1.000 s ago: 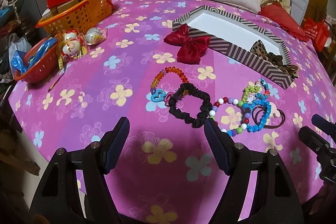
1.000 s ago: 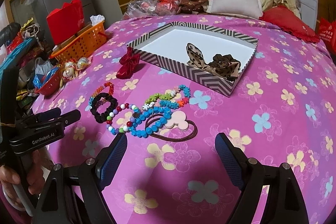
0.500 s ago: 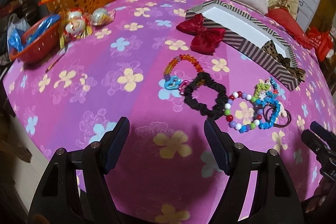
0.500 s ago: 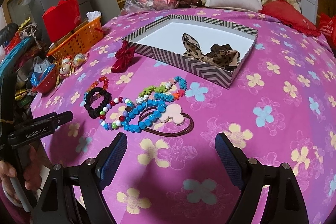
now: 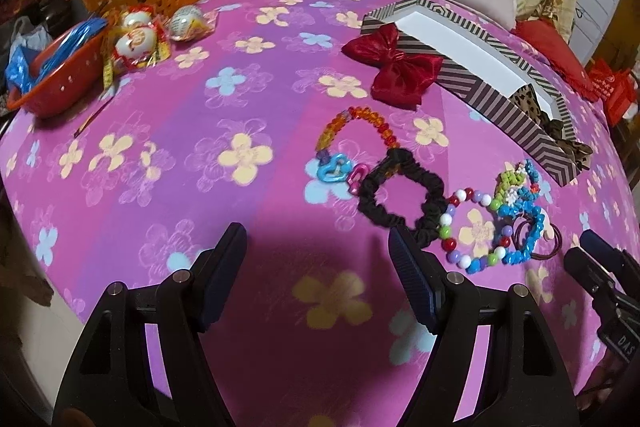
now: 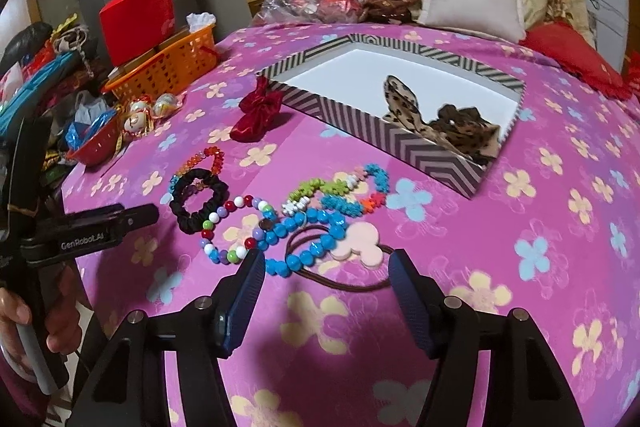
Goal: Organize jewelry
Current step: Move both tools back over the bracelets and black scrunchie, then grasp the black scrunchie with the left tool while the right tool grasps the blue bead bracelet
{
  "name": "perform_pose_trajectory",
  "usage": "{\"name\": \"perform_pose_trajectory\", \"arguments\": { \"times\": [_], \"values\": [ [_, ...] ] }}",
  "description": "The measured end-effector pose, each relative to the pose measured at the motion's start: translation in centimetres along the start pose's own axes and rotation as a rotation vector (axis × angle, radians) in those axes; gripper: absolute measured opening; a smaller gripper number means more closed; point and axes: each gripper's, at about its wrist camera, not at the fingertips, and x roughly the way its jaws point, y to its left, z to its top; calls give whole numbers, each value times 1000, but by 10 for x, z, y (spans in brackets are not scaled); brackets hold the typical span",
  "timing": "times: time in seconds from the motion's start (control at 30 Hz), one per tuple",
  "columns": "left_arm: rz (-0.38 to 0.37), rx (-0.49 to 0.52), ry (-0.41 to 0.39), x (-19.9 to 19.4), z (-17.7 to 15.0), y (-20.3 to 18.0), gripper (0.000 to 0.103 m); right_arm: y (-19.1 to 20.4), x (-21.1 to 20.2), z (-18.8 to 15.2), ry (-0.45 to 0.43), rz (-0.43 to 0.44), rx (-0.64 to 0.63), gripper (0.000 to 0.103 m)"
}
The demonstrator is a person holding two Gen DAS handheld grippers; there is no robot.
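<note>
While your right gripper (image 6: pixel 326 269) descends over the heap of jewelry, its jaws are closing with nothing yet pressed between the pads; the brown hair tie (image 6: pixel 344 279) with its pale mouse-shaped charm (image 6: pixel 358 241) and the blue bead bracelet (image 6: pixel 300 239) lie just ahead of the fingertips. Your left gripper (image 5: pixel 318 247) stands wide and empty above bare pink tablecloth (image 5: pixel 160 147), the black scrunchie (image 5: pixel 400 199) just beyond its right finger. The striped box (image 6: pixel 400 139), already holding a leopard-print bow (image 6: pixel 440 119), sits behind the heap; a red bow (image 6: pixel 256 115) touches its near corner. Judged from this, the step in hand is picking the next piece. Your next move calls for isolating one item from the overlapping strands before you close fully.
</note>
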Motion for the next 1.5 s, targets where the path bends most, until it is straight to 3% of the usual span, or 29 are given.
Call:
{"name": "perform_pose_trajectory", "arguments": {
  "times": [0.27,0.4,0.57,0.7,0.77,0.83,0.9,0.97,1.2,1.5],
  "values": [
    [8,52,-38,6,20,-15,73,4,12,5,-1,19,-25,62],
    [13,89,-41,11,25,-22,72,4,22,7,25,28,-22,45],
    [4,114,-32,19,30,-28,66,4,33,10,40,12,-29,42],
    [-3,131,-23,26,31,-32,54,1,42,11,47,13,-34,28],
    [-9,137,-12,29,31,-33,43,1,44,11,37,9,-45,25],
    [-14,132,8,35,31,-34,26,1,44,11,34,15,-49,21],
    [-19,126,20,38,31,-33,18,1,44,11,34,11,-56,8],
    [-16,117,15,37,30,-31,9,-1,43,10,38,17,-51,7],
    [-69,51,25,20,31,-18,6,-5,25,11,2,38,-21,7],
    [-100,55,-17,-14,34,-16,6,6,-9,25,-66,63,-37,7]
  ]
}}
